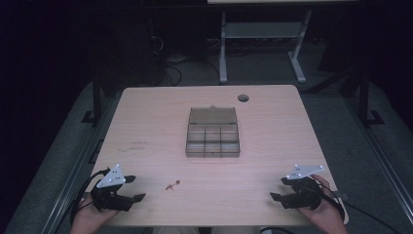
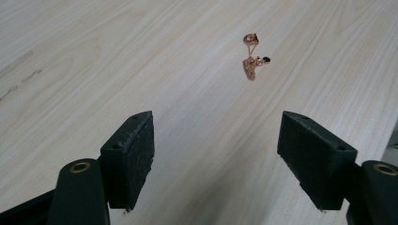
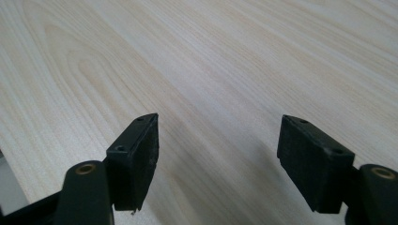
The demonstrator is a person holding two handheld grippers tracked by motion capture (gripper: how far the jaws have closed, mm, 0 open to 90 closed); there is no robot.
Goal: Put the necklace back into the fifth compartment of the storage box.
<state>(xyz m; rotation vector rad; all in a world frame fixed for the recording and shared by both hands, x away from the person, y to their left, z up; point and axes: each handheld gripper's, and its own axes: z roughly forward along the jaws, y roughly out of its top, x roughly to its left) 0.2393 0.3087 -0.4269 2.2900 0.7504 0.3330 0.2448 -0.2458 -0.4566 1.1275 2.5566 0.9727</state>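
Dark room beyond; grey floor (image 1: pixel 336 126) with a white-framed stand (image 1: pixel 263 44) and loose cables behind the work area.

Bench (image 1: pixel 146 122): pale wood-grain top, rounded corners, one round cable hole (image 1: pixel 243 98) near the far edge, faint dark scuffs left of centre.

Box (image 1: pixel 213 132): smoky clear plastic, set at mid-bench toward the far side. Lid open and laid back away from the person. Tray divided into small compartments in two rows; contents cannot be made out.

Jewellery (image 1: pixel 172 185): small rose-gold piece, fine chain bunched with a ring-like loop and a dark bead, lying loose on the bench near the front edge, left of centre and well apart from the box. In the left gripper view it lies ahead of the jaws and toward the right-hand one, touching neither (image 2: pixel 251 57).

Left tongs (image 1: pixel 140 197): held in the left hand (image 1: pixel 87 217) at the near left corner, grey plate on top, cable trailing. Jaws spread wide, nothing between them, bare bench below (image 2: pixel 216 150).

Right tongs (image 1: pixel 275 196): held in the right hand (image 1: pixel 326 214) at the near right corner, grey plate on top, cable trailing off the bench edge. Jaws spread wide, nothing between them, bare wood grain ahead (image 3: pixel 218 150).

Both tongs point inward, toward each other, well apart.
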